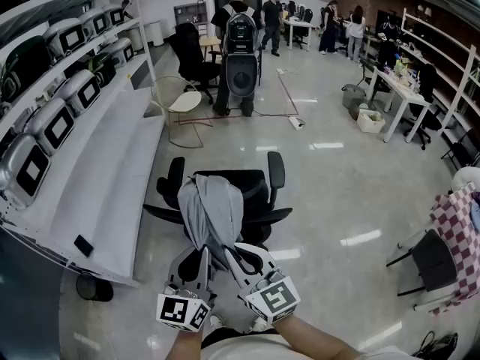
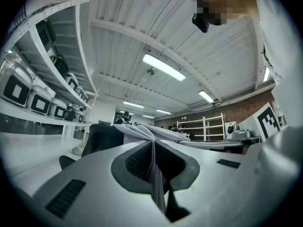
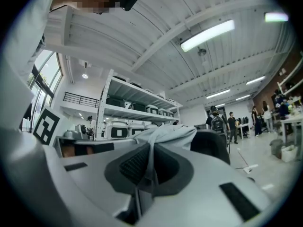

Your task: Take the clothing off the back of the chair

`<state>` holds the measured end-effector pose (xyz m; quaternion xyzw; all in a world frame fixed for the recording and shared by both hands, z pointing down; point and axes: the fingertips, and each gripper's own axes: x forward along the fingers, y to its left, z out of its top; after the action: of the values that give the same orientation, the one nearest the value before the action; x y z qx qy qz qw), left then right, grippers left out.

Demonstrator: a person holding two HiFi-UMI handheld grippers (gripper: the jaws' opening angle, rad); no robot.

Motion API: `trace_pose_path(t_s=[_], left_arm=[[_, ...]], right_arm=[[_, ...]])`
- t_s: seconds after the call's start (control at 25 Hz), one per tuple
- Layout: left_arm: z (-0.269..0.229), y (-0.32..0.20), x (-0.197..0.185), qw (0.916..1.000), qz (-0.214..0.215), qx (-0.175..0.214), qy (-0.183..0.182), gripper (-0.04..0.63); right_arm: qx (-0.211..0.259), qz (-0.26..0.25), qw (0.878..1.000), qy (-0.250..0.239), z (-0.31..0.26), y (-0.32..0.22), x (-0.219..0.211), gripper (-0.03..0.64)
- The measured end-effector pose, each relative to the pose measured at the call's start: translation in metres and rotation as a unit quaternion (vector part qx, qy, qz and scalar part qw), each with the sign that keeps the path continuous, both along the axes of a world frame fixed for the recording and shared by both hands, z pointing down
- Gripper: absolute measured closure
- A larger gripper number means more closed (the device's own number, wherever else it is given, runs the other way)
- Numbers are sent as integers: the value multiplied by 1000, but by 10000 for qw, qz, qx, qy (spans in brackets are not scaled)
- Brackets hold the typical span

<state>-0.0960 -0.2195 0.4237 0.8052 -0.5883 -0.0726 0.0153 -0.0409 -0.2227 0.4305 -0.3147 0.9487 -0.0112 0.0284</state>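
grey clothing edge clamped in left gripper, right gripper; bare floor rightward.

Much of the chair is hidden under the grey clothing draped over its back. The checked cloth is cut off by the head view's right edge, the person's forearms by its bottom edge.

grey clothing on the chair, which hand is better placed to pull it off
Even: left gripper and right gripper both have jaws shut on the clothing, so probably lift with both.
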Motion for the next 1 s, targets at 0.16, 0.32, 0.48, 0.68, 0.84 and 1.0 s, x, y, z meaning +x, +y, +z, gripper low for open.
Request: trace_pose_path(t_s=[0.16, 0.32, 0.48, 0.68, 0.84, 1.0], left_arm=[[-6, 7, -1, 9999, -93, 107, 25, 575], [-7, 11, -2, 9998, -142, 103, 26, 575], [-10, 14, 2, 9999, -46, 124, -58, 575], [-13, 21, 1, 9997, 161, 171, -116, 575], [-16, 31, -9, 9993, 316, 215, -52, 575], [-19, 44, -19, 9984, 503, 267, -52, 575]], right_arm=[[54, -146, 9999, -14, -2, 6, -3, 591], [62, -239, 9997, -40, -4, 10, -6, 591], [69, -231, 9997, -85, -5, 12, -6, 591], [86, -157, 9998, -105, -7, 14, -15, 591], [67, -24, 10000, -68, -8, 26, -24, 591], [48, 114, 9999, -30, -5, 40, -36, 591]])
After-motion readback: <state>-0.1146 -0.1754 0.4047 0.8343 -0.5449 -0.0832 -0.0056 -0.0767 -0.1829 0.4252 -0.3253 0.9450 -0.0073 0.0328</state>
